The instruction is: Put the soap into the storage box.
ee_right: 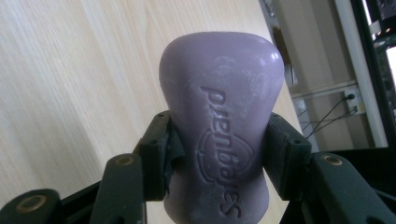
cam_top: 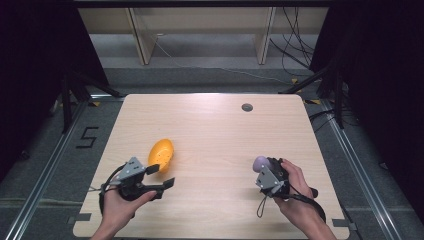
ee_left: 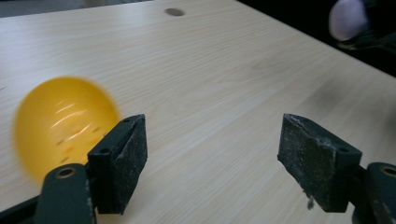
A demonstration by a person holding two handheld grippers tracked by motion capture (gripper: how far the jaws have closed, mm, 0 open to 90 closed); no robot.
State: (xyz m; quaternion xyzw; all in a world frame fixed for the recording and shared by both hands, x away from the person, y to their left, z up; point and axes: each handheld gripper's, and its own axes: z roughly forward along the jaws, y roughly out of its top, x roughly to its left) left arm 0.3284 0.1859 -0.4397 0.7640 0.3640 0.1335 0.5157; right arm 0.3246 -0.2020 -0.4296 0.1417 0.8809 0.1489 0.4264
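Two grippers work over the table [cam_top: 210,125]. Left gripper [cam_top: 161,176]: jaws spread wide, nothing between them; the orange scoop [cam_top: 161,154] lies just beside its far jaw. Right gripper [cam_top: 264,172]: jaws pinching the purple soap bar [ee_right: 223,121], well apart from the scoop, nearer the table's right edge. Bare tabletop separates them.

The high view looks forward and down on the whole tabletop [cam_top: 215,135]. The left gripper view skims low across it toward the far hole [ee_left: 174,11], shared with the high view. The right gripper view sits close on purple soap [ee_right: 222,126].
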